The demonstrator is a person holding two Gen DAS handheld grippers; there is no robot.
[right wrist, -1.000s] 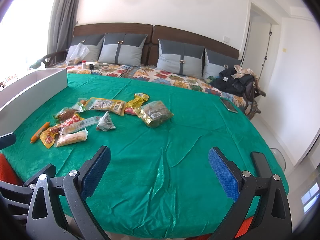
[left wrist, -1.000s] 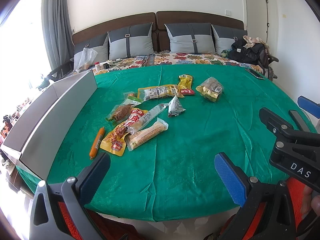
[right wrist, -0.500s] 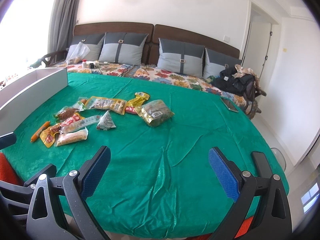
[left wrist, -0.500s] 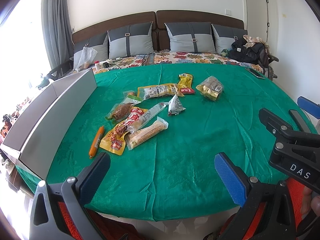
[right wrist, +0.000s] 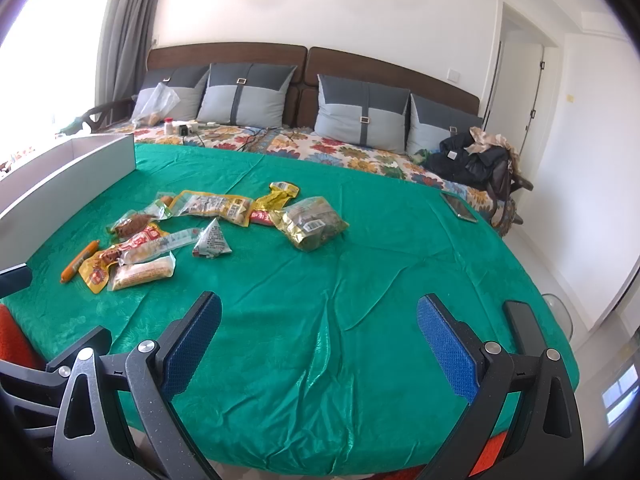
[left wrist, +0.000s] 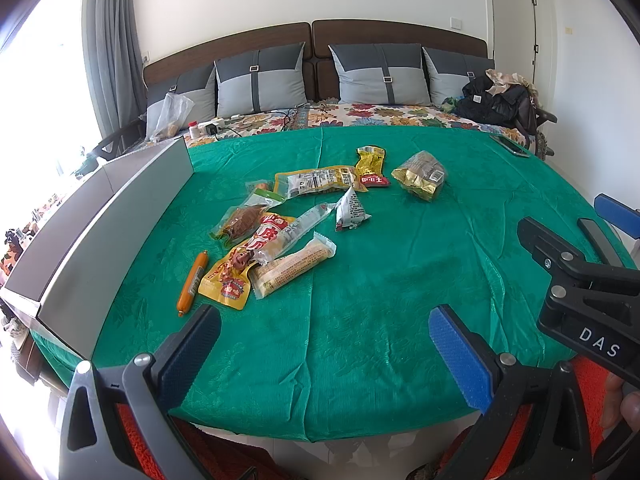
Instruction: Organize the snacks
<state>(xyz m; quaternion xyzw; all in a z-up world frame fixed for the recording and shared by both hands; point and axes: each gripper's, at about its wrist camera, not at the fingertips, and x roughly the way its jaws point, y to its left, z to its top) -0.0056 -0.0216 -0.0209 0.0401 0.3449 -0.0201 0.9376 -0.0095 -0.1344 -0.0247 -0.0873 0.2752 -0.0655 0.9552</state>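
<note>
Snacks lie scattered mid-worktop, right of grey box | we hold left claw and right claw wide open, empty, near edge, poised to sort.

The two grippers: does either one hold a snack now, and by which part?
Nothing is held. The left gripper and the right gripper are both open above the green tablecloth, short of the snacks.
</note>
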